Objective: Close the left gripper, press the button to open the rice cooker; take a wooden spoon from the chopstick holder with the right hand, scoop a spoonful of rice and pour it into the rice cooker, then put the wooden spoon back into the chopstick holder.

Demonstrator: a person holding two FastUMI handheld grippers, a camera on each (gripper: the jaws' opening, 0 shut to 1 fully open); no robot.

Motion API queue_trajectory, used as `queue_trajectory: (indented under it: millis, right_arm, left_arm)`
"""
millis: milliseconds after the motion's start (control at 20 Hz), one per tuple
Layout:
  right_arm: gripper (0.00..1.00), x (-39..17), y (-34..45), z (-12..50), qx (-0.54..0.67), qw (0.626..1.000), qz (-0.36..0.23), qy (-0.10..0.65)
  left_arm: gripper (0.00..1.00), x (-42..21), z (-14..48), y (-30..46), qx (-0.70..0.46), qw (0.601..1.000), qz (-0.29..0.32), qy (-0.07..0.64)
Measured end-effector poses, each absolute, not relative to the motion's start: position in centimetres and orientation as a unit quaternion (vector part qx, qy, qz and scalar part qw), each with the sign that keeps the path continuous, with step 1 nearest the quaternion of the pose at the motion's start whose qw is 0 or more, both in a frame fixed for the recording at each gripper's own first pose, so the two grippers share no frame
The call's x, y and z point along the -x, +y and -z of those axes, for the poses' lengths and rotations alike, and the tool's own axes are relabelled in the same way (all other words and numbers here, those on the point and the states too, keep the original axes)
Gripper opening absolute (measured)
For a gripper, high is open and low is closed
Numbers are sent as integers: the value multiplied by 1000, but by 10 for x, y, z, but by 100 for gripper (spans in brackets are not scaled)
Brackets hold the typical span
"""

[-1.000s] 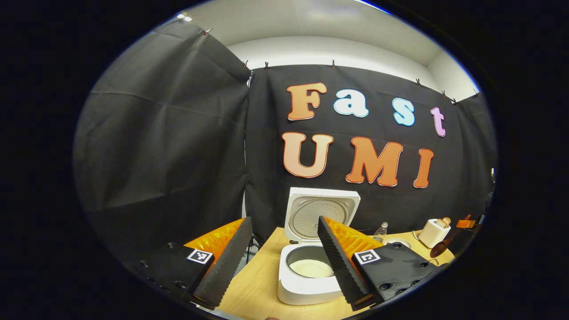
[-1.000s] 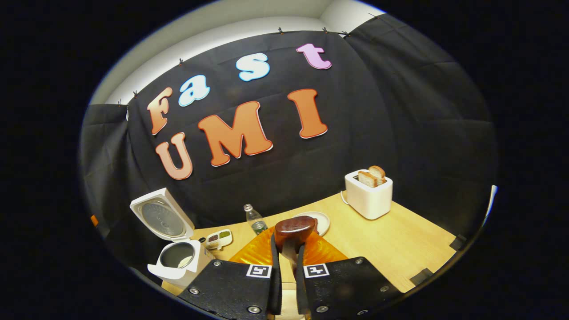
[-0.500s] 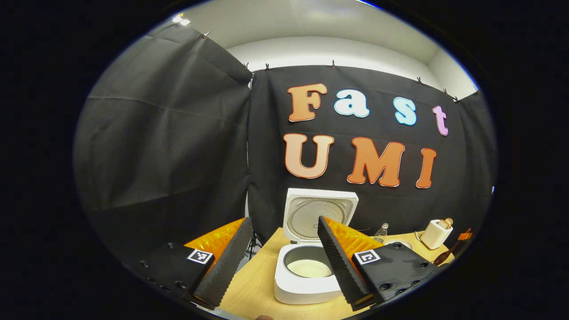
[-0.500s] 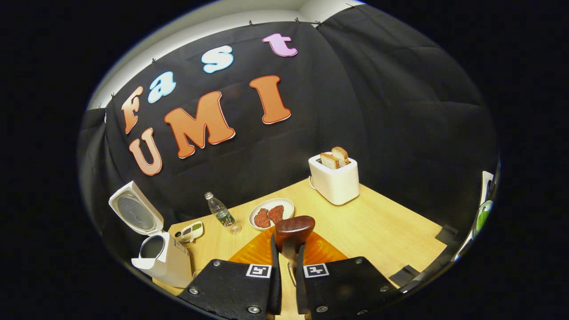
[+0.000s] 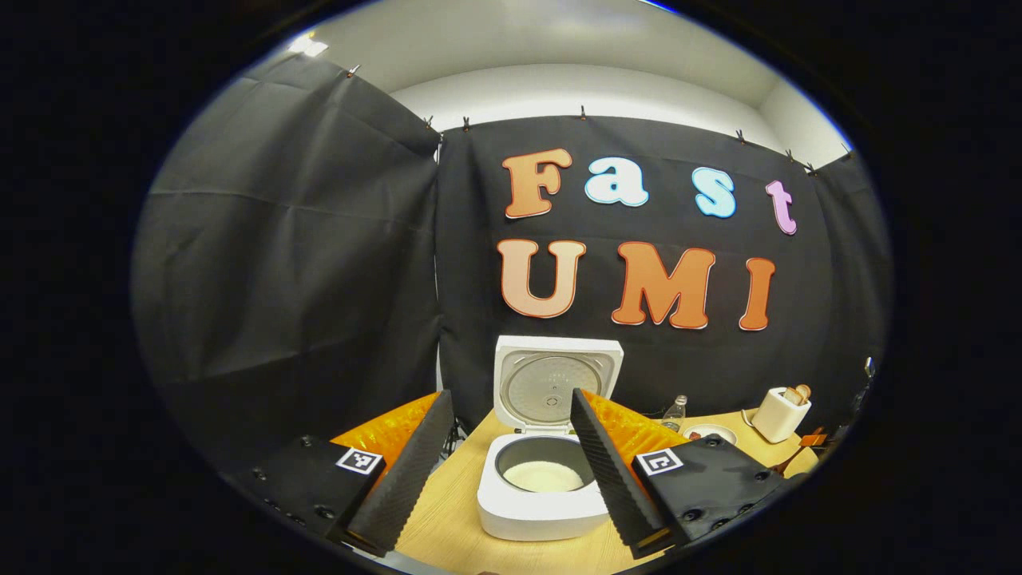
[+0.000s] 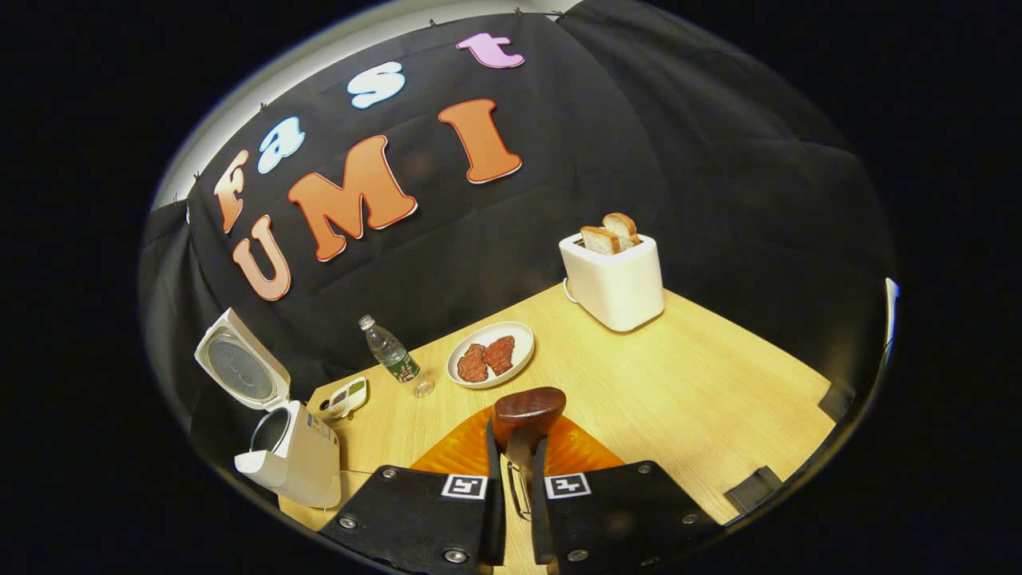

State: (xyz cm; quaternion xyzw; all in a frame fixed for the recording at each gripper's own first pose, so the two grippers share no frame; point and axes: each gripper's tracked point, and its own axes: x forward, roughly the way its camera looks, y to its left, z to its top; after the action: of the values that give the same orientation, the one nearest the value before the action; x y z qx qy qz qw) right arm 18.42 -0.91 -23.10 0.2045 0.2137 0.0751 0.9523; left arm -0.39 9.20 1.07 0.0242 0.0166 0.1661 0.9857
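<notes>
The white rice cooker (image 5: 543, 507) stands open on the wooden table, lid (image 5: 555, 385) upright and white rice (image 5: 543, 477) in its pot. My left gripper (image 5: 507, 471) hangs open just before it, one finger on each side of the pot in the left gripper view. My right gripper (image 6: 511, 471) is shut on the handle of a dark wooden spoon (image 6: 527, 409), whose bowl sticks out past the fingertips above the table. In the right gripper view the cooker (image 6: 291, 459) sits far to the left, well apart from the spoon.
A white toaster (image 6: 613, 271) holding two bread slices stands at the back of the table (image 6: 718, 399). A plate (image 6: 523, 339) of meat pieces, a water bottle (image 6: 391, 359) and a small dish (image 6: 345, 397) lie between the toaster and the cooker.
The right gripper with the spoon has swung away from the cooker and now looks down on the table more steeply. The left gripper has shifted slightly and stays open.
</notes>
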Motion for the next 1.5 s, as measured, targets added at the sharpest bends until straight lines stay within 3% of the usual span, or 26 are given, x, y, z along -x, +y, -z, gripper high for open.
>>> queue_trajectory:
  millis: [350,550,700,800,850,900,1200,1500]
  right_arm:
    - [12,-186,-20,262,-258,932,-79,242]
    - [23,-186,-36,267,-280,922,-63,259]
    - [48,-185,-52,258,-265,930,-46,252]
    - [87,-187,-64,248,-247,937,-31,243]
    - [86,-187,-71,245,-239,941,-21,239]
    - [95,-188,-79,236,-231,945,-12,230]
    - [95,-178,-98,197,-210,958,3,195]
    - [95,-166,-105,188,-207,961,21,184]
  left_arm:
    - [100,-11,-17,60,-27,986,-163,13]
    - [99,-32,-19,46,-26,986,-165,10]
    - [100,-52,-31,35,-20,988,-154,-3]
    - [100,-66,-40,33,-9,989,-150,-10]
    - [100,-73,-46,33,-3,989,-149,-13]
    - [100,-81,-51,33,1,989,-148,-17]
    - [100,-140,-86,47,-3,990,-134,-37]
    - [100,-215,-84,75,-27,991,-134,-10]
